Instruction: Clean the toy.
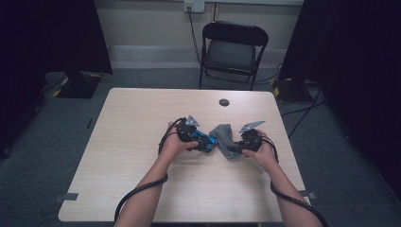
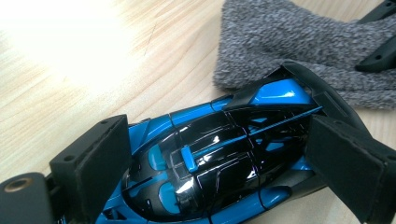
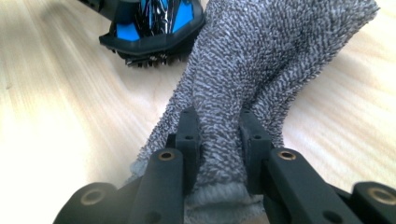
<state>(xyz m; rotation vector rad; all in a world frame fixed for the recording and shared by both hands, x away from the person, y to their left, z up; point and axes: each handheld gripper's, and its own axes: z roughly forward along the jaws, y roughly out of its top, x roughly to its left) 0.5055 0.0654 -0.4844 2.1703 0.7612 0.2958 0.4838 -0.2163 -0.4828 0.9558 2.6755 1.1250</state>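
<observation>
High view: we see left hand-held gripper (image 1: 204, 140) clamping blue toy car (image 2: 219, 158), rigid, glossy, slippery; right hand-held gripper (image 3: 218, 135) pinching soft grey sock (image 3: 261, 60) at cuff, worktop (image 1: 142, 118) centre, sock at car's 3 o'clock.

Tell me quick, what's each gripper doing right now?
Left gripper: closed on the glossy blue and black toy car, one pad on each side.
Right gripper: closed, fingers pinching a fold of the grey fuzzy knitted sock.
</observation>
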